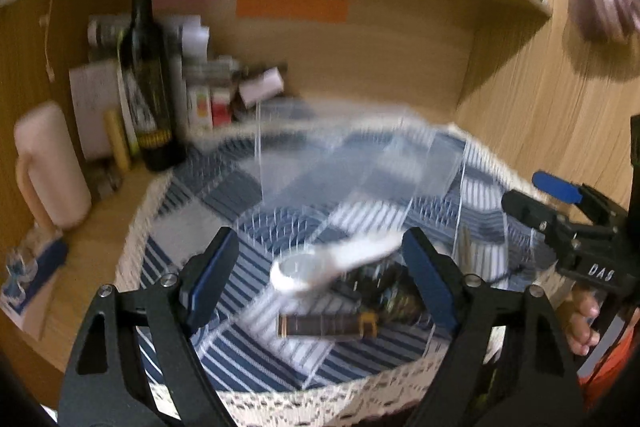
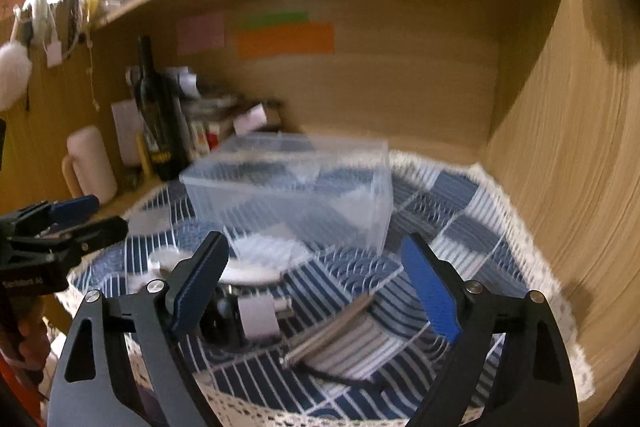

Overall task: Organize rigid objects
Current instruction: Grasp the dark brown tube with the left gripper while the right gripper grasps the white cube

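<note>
**Both grippers held open above small items beside a clear box**

A blue-and-white patterned cloth (image 2: 460, 203) with a lace edge is spread on a wooden desk under a shelf. A clear plastic box (image 2: 296, 187) stands upright on the cloth toward the back, its top open. In front of it several small items lie loose on the cloth. From the left wrist view a white magnifying glass (image 1: 320, 265) is seen near a flat brown bar with gold ends (image 1: 328, 325); dark objects beside them are too blurred to name. From the right wrist view a thin metal rod (image 2: 332, 327) lies tilted on the cloth, and a small white-and-black cylinder (image 2: 256, 315) lies just beside it.

The left gripper (image 1: 324, 279) is held with its jaws spread wide and nothing between them. The right gripper (image 2: 316, 287) is likewise spread, gripping nothing. A dark bottle (image 1: 146, 79) and a pale pink mug (image 1: 50, 167) stand at the left of the desk, off the cloth.
</note>
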Motion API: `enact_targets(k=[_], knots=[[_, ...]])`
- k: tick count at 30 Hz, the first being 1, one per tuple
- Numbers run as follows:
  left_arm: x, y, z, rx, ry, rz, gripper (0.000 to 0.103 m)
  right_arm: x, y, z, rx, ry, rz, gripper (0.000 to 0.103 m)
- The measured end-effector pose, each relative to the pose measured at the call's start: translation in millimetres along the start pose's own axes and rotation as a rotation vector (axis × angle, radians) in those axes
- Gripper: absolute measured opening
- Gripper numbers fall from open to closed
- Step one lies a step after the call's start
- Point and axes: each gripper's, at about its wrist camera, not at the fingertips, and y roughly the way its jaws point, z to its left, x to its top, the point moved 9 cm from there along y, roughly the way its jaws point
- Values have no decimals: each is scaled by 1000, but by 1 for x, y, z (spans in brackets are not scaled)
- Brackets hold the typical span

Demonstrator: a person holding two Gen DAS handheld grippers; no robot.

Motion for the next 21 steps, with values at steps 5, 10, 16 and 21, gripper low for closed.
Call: enact_targets(k=[5,10,16,21], knots=[[-40,23,1,-2,2,117,85,-28,19,6,39,4,77,73],[-67,41,4,2,-5,203,85,-45,30,14,92,1,137,61],[-76,49,-9,-38,10,232,96,-57,42,25,113,-56,209,57],[-78,58,-12,-6,41,223,94,-67,57,27,121,-88,276,43]])
